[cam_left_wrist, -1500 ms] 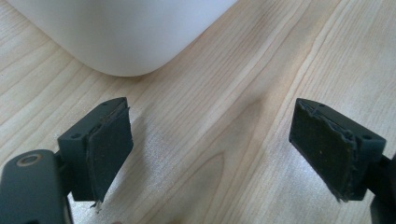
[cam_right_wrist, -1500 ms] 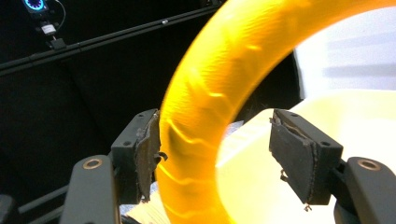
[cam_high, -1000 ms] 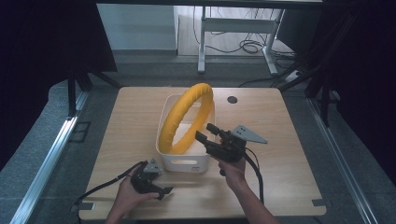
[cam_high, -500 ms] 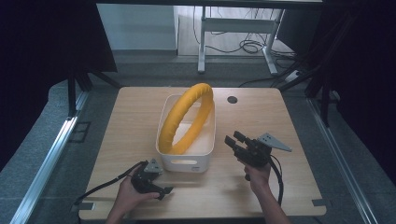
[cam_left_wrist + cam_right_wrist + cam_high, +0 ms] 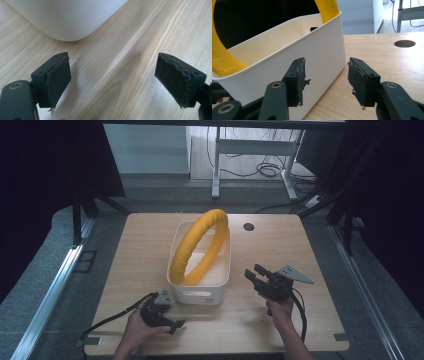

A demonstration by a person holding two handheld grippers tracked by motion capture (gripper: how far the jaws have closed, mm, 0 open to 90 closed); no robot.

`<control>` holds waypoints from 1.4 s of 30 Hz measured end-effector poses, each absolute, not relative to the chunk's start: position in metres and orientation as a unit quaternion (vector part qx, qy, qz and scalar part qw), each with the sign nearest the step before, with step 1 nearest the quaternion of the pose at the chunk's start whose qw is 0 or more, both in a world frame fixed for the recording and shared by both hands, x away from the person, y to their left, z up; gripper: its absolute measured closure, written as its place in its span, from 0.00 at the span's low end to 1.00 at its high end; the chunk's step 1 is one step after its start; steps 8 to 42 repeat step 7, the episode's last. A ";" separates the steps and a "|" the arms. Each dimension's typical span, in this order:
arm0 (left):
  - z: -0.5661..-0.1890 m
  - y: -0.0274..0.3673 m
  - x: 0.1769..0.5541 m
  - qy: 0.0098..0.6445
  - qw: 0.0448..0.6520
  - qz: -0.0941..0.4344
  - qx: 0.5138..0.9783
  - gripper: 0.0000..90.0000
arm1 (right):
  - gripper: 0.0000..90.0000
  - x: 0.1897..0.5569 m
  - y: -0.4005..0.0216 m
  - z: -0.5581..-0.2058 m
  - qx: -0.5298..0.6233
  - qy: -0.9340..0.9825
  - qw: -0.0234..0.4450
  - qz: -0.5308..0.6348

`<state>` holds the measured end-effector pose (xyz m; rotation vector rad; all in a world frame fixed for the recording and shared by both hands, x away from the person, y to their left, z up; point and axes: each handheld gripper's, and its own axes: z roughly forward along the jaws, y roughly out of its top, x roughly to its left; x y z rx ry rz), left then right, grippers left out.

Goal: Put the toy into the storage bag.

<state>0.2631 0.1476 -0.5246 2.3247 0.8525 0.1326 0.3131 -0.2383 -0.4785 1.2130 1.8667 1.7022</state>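
Note:
A big yellow ring (image 5: 200, 246) stands on edge inside a white bin (image 5: 198, 295) at the middle of the wooden table (image 5: 125, 255), leaning out over the rim. The right gripper view has the ring (image 5: 329, 8) rising behind the bin wall (image 5: 312, 57). My right gripper (image 5: 256, 275) is held just right of the bin, open and empty, aimed at its side (image 5: 325, 83). Low on the table in front of the bin's left corner (image 5: 67, 22), my left gripper (image 5: 175, 325) rests open with nothing between its pads (image 5: 112, 82).
A round cable hole (image 5: 248, 226) is set in the table behind the bin, also seen in the right gripper view (image 5: 404, 43). Cables trail from both grippers toward the front edge. A desk frame (image 5: 250, 150) stands on the floor beyond the table.
My right gripper has drawn back from the ring and bin to the right and down toward the table's front. The ring stays leaning in the bin. The left gripper has not moved.

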 end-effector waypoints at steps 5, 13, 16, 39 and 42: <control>-0.525 0.147 0.264 0.326 0.323 0.050 0.887 0.15 | 0.50 0.313 -0.241 -0.482 0.428 0.667 0.174 0.584; -0.526 0.147 0.264 0.325 0.323 0.049 0.888 0.15 | 0.47 0.315 -0.241 -0.486 0.429 0.686 0.176 0.560; -0.526 0.147 0.264 0.325 0.323 0.049 0.888 0.15 | 0.47 0.315 -0.241 -0.486 0.429 0.686 0.176 0.560; -0.526 0.147 0.264 0.325 0.323 0.049 0.888 0.15 | 0.47 0.315 -0.241 -0.486 0.429 0.686 0.176 0.560; -0.526 0.147 0.264 0.325 0.323 0.049 0.888 0.15 | 0.47 0.315 -0.241 -0.486 0.429 0.686 0.176 0.560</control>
